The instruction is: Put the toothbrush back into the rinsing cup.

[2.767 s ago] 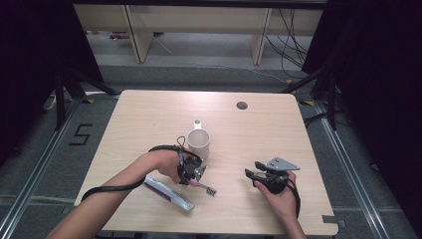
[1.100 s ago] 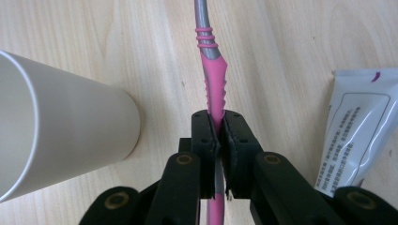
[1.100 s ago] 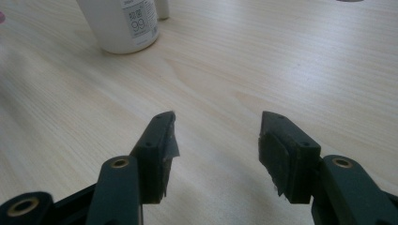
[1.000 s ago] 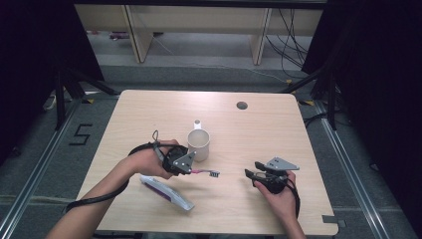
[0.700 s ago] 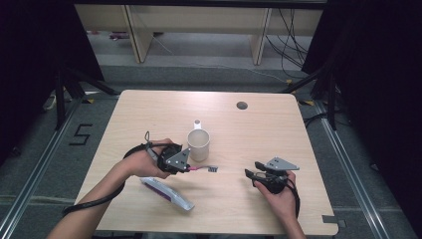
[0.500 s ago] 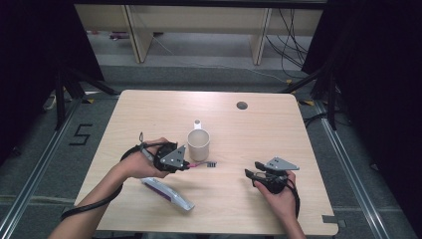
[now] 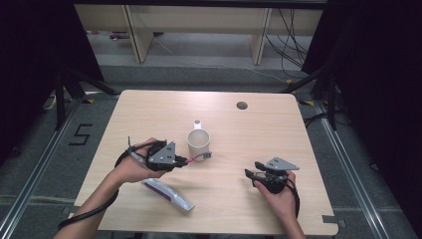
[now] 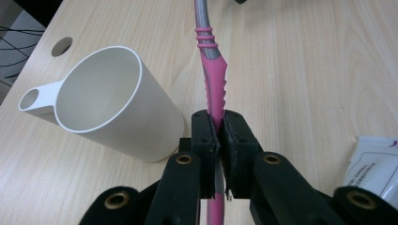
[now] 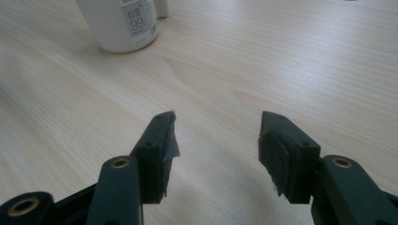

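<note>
Left hand-held gripper (image 8: 217, 136) clamped on pink toothbrush (image 8: 213, 79) handle, brush held level just beside the white mug (image 8: 112, 101), head past the mug. Right hand-held gripper (image 9: 216, 140) jaws wide, nothing between, low over the surface (image 7: 259, 129). Toothpaste tube (image 7: 168, 194) lies near the left hand.

- The left gripper (image 7: 183, 162) sits at the table's (image 7: 149, 107) left-middle, the right gripper (image 7: 250, 174) well apart to its right
- The toothbrush (image 8: 212, 77) is clamped between the left gripper's jaws and reaches out ahead of them
- The mug (image 7: 199, 143) stands upright just behind the toothbrush, between the two grippers and nearer the left one
- The tube (image 7: 168, 193) lies on the table just in front of the left gripper
- The table's round hole (image 7: 242, 105) lies far behind the right gripper
</note>
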A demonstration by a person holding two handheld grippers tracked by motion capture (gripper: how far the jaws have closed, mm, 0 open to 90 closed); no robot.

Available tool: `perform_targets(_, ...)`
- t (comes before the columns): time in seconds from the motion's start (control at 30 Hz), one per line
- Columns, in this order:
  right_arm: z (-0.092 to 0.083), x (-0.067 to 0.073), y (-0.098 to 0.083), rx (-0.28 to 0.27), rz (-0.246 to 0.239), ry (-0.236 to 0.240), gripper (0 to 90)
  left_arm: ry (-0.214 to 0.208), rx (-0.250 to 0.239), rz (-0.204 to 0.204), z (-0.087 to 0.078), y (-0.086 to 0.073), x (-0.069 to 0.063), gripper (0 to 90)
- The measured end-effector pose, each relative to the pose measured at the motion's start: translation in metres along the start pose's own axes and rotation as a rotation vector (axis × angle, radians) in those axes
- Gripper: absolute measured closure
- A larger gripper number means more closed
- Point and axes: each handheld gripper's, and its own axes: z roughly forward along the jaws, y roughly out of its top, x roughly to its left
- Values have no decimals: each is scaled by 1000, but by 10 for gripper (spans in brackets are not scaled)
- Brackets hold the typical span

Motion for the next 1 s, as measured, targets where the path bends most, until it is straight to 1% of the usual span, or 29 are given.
perform_targets(0.03, 0, 0, 0, 0, 0, 0, 470, 5, -25, -16, 1, -1, -1, 838)
perform_targets(0.1, 0, 0, 0, 5, 0, 2, 469, 12, -29, -23, 0, -2, -1, 838)
perform_targets(0.17, 0, 0, 0, 8, 2, 3, 469, 31, -59, -51, 0, -5, -1, 838)
perform_targets(0.2, 0, 0, 0, 8, 2, 3, 469, 31, -59, -51, 0, -5, -1, 838)
perform_targets(0.23, 0, 0, 0, 7, 1, 3, 469, 34, -70, -59, -1, -6, -1, 838)
perform_targets(0.27, 0, 0, 0, 2, -3, -1, 470, 40, -93, -79, -1, -7, -2, 838)
perform_targets(0.3, 0, 0, 0, 3, 0, -1, 469, 46, -109, -87, -1, -8, -2, 838)
perform_targets(0.33, 0, 0, 0, 4, 0, -2, 470, 45, -118, -99, -2, -9, -2, 837)
perform_targets(0.37, 0, 0, 0, 3, 0, -2, 469, 43, -141, -114, -2, -11, -2, 837)
perform_targets(0.4, 0, 0, 0, 3, 0, -2, 469, 43, -141, -114, -2, -11, -2, 838)
perform_targets(0.43, 0, 0, 0, 3, 0, -3, 469, 39, -147, -123, -2, -12, -2, 838)
perform_targets(0.47, 0, 0, 0, 4, -1, -3, 469, 43, -163, -134, -2, -13, -2, 838)
perform_targets(0.5, 0, 0, 0, 4, -1, -3, 469, 41, -165, -138, -3, -15, -1, 838)
perform_targets(0.53, 0, 0, 0, 3, -1, -2, 470, 47, -202, -165, -2, -17, -1, 837)
perform_targets(0.57, 0, 0, 0, 3, -1, -2, 470, 47, -202, -165, -2, -17, -1, 837)
perform_targets(0.6, 0, 0, 0, 1, 1, 0, 470, 58, -236, -194, -2, -18, -1, 838)
perform_targets(0.63, 0, 0, 0, 1, 1, 0, 470, 58, -236, -194, -2, -18, -1, 838)
perform_targets(0.67, 0, 3, 0, 15, 44, 14, 469, 63, -257, -210, -2, -20, 1, 837)
perform_targets(0.7, 0, 3, 0, 15, 44, 14, 469, 63, -257, -210, -2, -20, 1, 837)
perform_targets(0.73, 0, 0, 0, 7, 6, 1, 470, 66, -265, -225, -2, -22, 1, 837)
perform_targets(0.77, 0, 0, 0, 7, 6, 2, 470, 64, -268, -231, -2, -23, 2, 837)
perform_targets(0.83, 0, 0, 0, 3, 8, 8, 469, 64, -268, -231, -1, -24, 2, 837)
perform_targets(0.87, 0, 0, 0, 4, 7, 8, 470, 70, -263, -226, -2, -24, 2, 837)
perform_targets(0.9, 0, 0, 0, 3, 8, 8, 470, 73, -265, -231, -2, -24, 2, 837)
perform_targets(0.93, 0, 0, 0, 6, 6, 7, 470, 85, -282, -245, -2, -24, 1, 837)
perform_targets(1.0, 0, 0, 0, 7, 2, 5, 469, 95, -300, -252, -2, -25, 2, 837)
